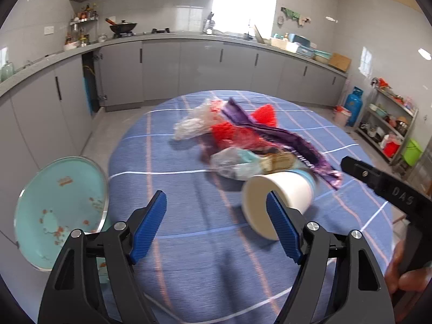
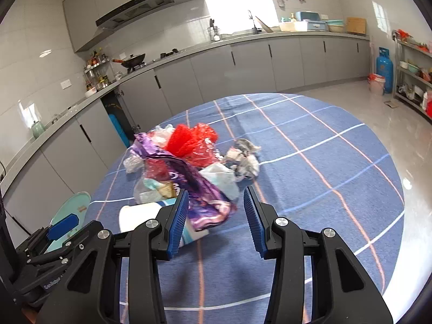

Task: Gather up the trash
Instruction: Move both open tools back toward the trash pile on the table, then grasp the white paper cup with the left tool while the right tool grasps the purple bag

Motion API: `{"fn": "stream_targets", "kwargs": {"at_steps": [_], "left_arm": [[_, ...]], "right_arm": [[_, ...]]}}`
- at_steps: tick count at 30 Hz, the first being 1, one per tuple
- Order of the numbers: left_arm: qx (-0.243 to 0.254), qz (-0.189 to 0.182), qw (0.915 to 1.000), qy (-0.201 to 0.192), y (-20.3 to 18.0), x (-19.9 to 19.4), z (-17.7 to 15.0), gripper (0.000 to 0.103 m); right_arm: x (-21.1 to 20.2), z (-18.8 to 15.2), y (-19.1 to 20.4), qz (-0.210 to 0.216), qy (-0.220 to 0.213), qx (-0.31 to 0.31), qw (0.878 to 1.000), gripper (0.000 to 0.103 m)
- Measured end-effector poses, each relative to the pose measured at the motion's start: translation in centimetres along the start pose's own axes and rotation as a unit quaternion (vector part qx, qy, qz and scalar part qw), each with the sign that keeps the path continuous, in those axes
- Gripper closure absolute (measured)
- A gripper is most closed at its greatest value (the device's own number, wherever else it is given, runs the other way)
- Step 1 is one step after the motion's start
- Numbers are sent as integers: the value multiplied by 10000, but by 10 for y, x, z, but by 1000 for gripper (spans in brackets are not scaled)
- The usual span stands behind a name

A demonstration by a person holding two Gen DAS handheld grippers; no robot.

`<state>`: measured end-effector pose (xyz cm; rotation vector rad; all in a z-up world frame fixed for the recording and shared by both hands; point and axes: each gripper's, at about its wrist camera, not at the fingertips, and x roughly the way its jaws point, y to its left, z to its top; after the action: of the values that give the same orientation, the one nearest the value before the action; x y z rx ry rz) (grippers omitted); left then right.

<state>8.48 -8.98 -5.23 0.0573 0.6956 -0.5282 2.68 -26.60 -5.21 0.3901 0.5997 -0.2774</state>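
The left gripper (image 1: 217, 225) hangs low over the near part of the round table (image 1: 205, 270), its blue-padded jaws spread wide with nothing between them. Just past its right finger a white paper cup (image 1: 280, 202) lies tipped on its side on the blue checked cloth, mouth turned toward the near left. The right gripper (image 2: 216, 220) is also released, jaws apart, and its fingers straddle the near end of a crumpled purple wrapper (image 2: 208, 205) without closing on it; whether the pads touch the wrapper cannot be told. At the near left edge of the table a pale green enamel basin (image 1: 58, 210) stands tilted, its inside facing the left wrist camera. Behind the cup the trash sits heaped near the middle of the table: a clear plastic bag (image 1: 235, 162) with scraps inside, the purple wrapper running to the right, red netting (image 1: 266, 114) and thin red plastic (image 2: 205, 145) on top, and a pale crumpled bag (image 1: 194, 121) at the far left. Farther right of the heap lies a small grey crumpled piece (image 2: 244, 158). Beyond the table grey kitchen cabinets (image 1: 205, 64) run along the far wall.
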Motion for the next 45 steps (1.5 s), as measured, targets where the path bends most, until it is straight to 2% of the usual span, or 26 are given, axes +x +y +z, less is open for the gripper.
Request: {"fn": "stream_targets", "kwargs": {"at_steps": [6, 10, 13, 19, 30, 32, 36, 40, 45], "left_arm": [[132, -245, 9996, 60, -22, 8, 7, 34], [225, -340, 9990, 174, -35, 20, 9, 43], [186, -444, 9984, 284, -40, 29, 10, 45], [128, -716, 9966, 389, -45, 42, 11, 69], [185, -955, 9951, 184, -39, 28, 8, 92], [226, -968, 9950, 91, -36, 21, 8, 99], [311, -870, 9957, 13, -32, 13, 5, 100], [328, -716, 9969, -27, -22, 5, 0, 100], [272, -706, 9971, 4, -9, -4, -6, 99]], "right_arm": [[-4, -1, -14, -33, -48, 134, 9999, 59], [-5, 2, -22, -4, -83, 186, 9998, 60], [-4, 3, -26, 75, -84, 213, 9997, 61], [7, 6, -31, 413, 87, 442, 9981, 62], [30, 5, -22, 693, 430, 532, 9952, 62], [33, 5, -23, 799, 499, 589, 9938, 62], [37, 6, -18, 988, 611, 678, 9909, 62], [33, 5, -7, 1020, 590, 511, 9917, 62], [37, -1, 5, 1073, 714, 353, 9910, 62]]}}
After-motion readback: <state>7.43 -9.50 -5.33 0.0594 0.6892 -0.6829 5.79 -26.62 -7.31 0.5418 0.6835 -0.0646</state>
